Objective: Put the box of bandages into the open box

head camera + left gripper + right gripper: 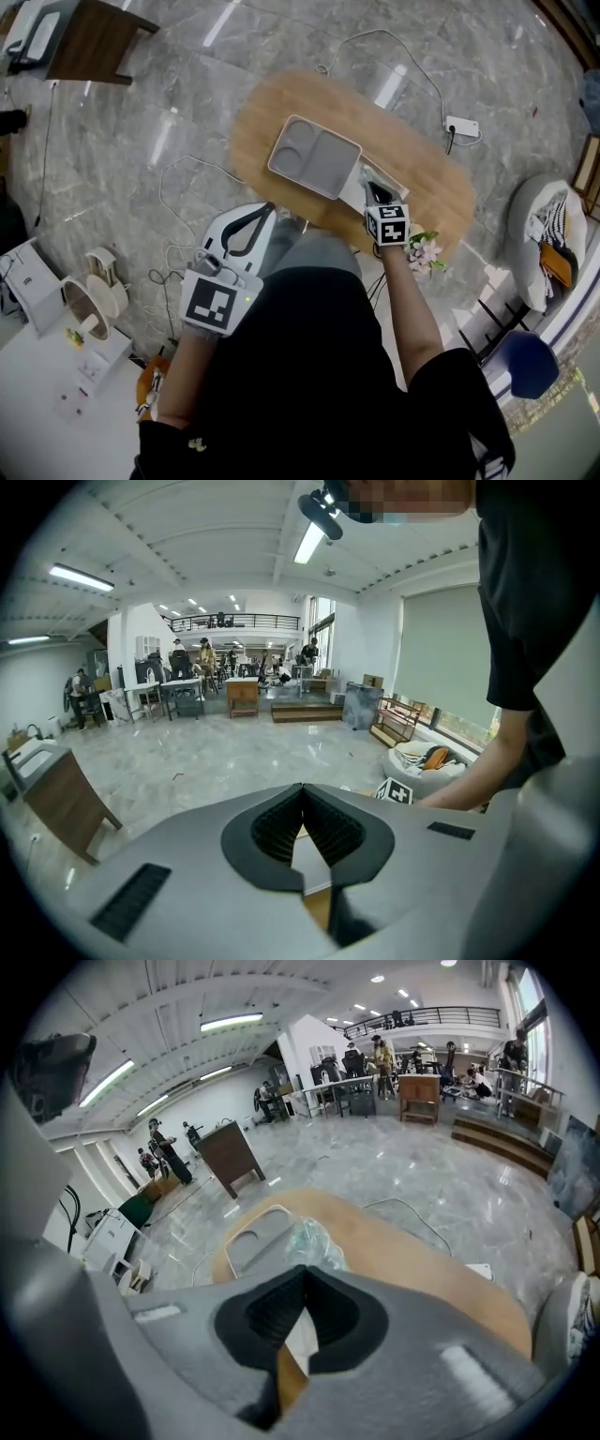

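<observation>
Two sets of jaws closed: left gripper (251, 223), right gripper (373, 190). Clear plastic (309, 1239) beside open box (314, 157), contents unreadable.

Black shirt (319, 375), grey left gripper (302, 797) (marker cube (220, 302))

You are looking down on an oval wooden table (436, 192) standing on a marble floor (187, 84). A grey two-compartment open box (314, 157) is lying on it, with a crumpled clear bag (314, 1241) sitting just beside it.

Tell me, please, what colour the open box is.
The open box is light grey; the head view shows it best.
</observation>
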Demonstrator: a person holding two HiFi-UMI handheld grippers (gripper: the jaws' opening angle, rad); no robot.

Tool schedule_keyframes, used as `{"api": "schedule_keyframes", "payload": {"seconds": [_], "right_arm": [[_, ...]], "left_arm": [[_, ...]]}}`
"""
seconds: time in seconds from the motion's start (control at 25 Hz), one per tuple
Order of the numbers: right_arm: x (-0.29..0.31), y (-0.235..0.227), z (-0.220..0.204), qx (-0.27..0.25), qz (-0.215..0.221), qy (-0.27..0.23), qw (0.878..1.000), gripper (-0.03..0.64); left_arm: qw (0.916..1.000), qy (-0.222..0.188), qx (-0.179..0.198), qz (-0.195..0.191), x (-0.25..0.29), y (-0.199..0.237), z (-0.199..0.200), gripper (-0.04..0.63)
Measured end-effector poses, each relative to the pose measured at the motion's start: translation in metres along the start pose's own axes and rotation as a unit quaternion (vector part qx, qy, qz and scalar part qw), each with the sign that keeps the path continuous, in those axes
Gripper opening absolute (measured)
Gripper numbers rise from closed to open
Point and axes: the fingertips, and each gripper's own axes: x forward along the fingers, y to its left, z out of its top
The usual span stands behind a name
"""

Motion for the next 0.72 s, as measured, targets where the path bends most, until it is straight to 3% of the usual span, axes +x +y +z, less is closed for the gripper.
{"api": "schedule_keyframes", "payload": {"seconds": [0.56, 0.72], "right_arm": [[0.090, -0.042, -0.055, 0.018, 0.006, 0.095, 0.995, -0.002], [0.110, -0.047, -0.069, 0.019, 0.015, 0.118, 0.993, -0.002]], "left_arm": [[0.9969, 0.052, -0.024, 0.055, 0.001, 0.005, -0.028, 0.011], [0.9950, 0.049, -0.058, 0.066, 0.002, 0.006, -0.032, 0.011]]}}
